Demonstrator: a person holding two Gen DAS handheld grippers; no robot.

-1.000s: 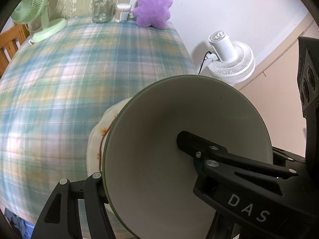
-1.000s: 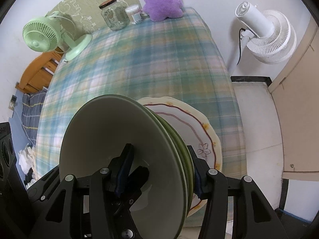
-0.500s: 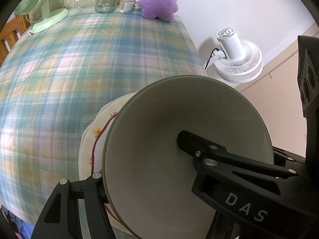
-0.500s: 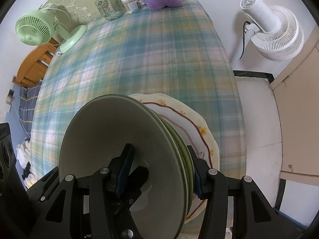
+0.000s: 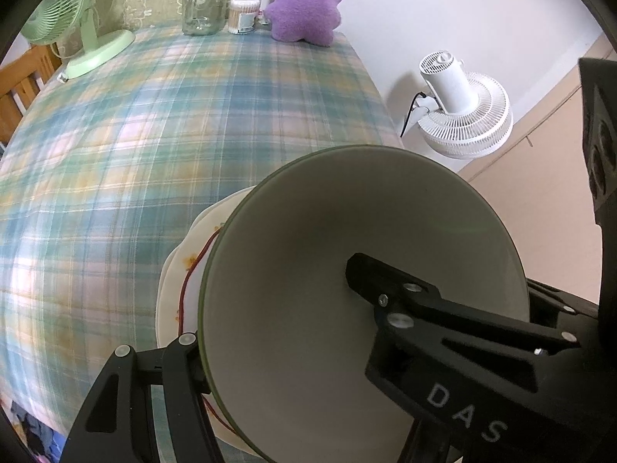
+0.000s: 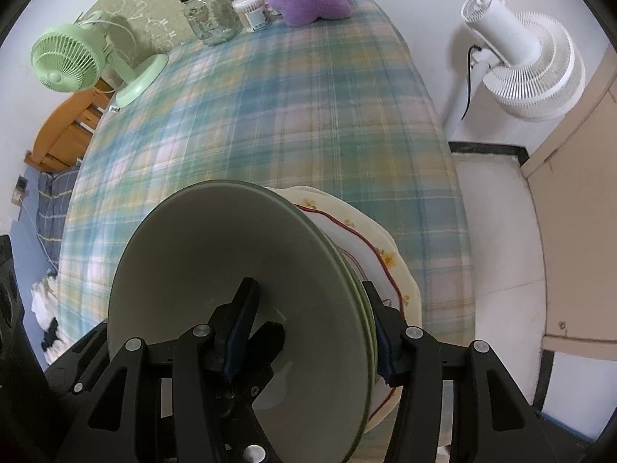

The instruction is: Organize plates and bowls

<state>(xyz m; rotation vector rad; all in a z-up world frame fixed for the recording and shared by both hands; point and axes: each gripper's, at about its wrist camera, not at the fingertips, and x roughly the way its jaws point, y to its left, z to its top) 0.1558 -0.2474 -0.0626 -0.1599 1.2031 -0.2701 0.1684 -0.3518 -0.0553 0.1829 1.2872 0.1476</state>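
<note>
A stack of dishes is held above the near edge of the surface (image 5: 162,162), which is covered by a blue, green and pink checked cloth. The stack is made up of green bowls (image 6: 239,289) nested together, seen as several green rims one behind another in the right wrist view, with a cream plate (image 6: 370,239) edged by a red line and yellow flowers behind them. The whole stack is tilted steeply, so that the pale inside of the front bowl (image 5: 347,270) is turned toward the cameras.

The right gripper (image 6: 308,320) is closed on the stack: one finger lies inside the front bowl and the other is pressed against the plate side. The left gripper (image 5: 270,301) is also clamped across the stack, with its right finger inside the bowl and its left finger at the back, against the plate (image 5: 181,281). Both sets of jaws are thus held about half apart by the dishes between them.

At the far end of the surface a glass jar (image 5: 202,2), a small tub of cotton buds (image 5: 243,13), a purple plush toy (image 5: 304,2) and a green desk fan (image 5: 73,15) are seen. A white fan (image 6: 516,58) stands beside the surface, by the wall.
</note>
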